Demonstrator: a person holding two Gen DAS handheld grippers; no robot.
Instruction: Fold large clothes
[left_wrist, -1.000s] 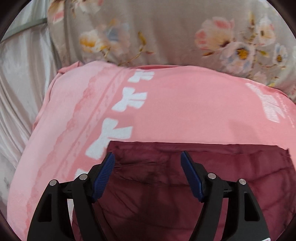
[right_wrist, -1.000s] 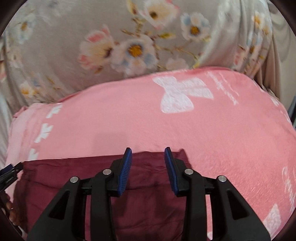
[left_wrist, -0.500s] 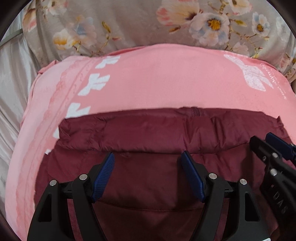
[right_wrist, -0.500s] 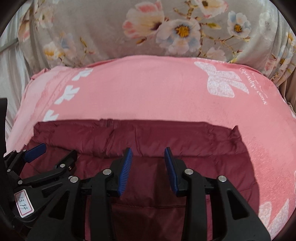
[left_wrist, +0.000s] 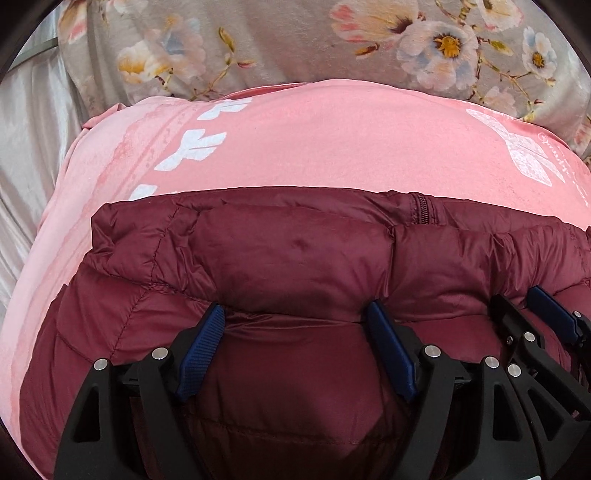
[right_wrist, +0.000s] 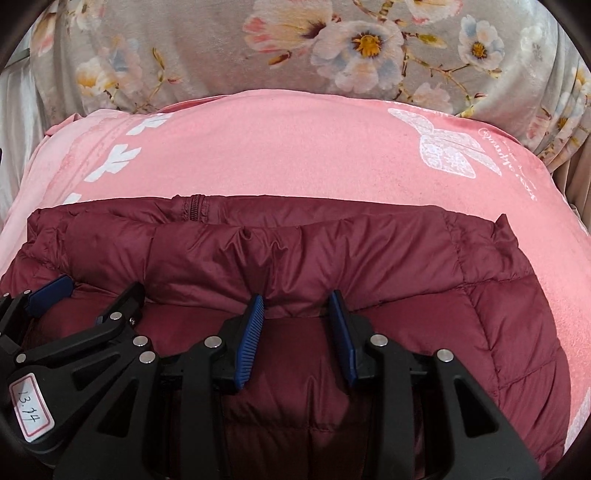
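A maroon puffer jacket (left_wrist: 295, 258) lies on a pink blanket (left_wrist: 332, 147), its zipper (left_wrist: 421, 210) at the far edge. A near layer is folded over it, and that layer's edge sits right at my fingertips. My left gripper (left_wrist: 294, 309) is opening its jaws, and the folded edge lies slack between the wide-set pads. Close to its right, my right gripper (right_wrist: 296, 297) keeps narrower jaws, with its pads pressing a bunch of that edge of the jacket (right_wrist: 369, 251). Each gripper shows at the side of the other's view: the right one (left_wrist: 517, 299) and the left one (right_wrist: 99, 286).
Grey fabric with a flower print (left_wrist: 295, 44) rises behind the blanket. A silvery sheet (left_wrist: 26, 129) lies off the blanket's left side. The blanket carries white bow prints (right_wrist: 447, 151).
Both grippers sank and travelled toward the far end with the jacket's near layer, so more jacket shows beyond the fingertips. They ended side by side. The left jaws spread slightly.
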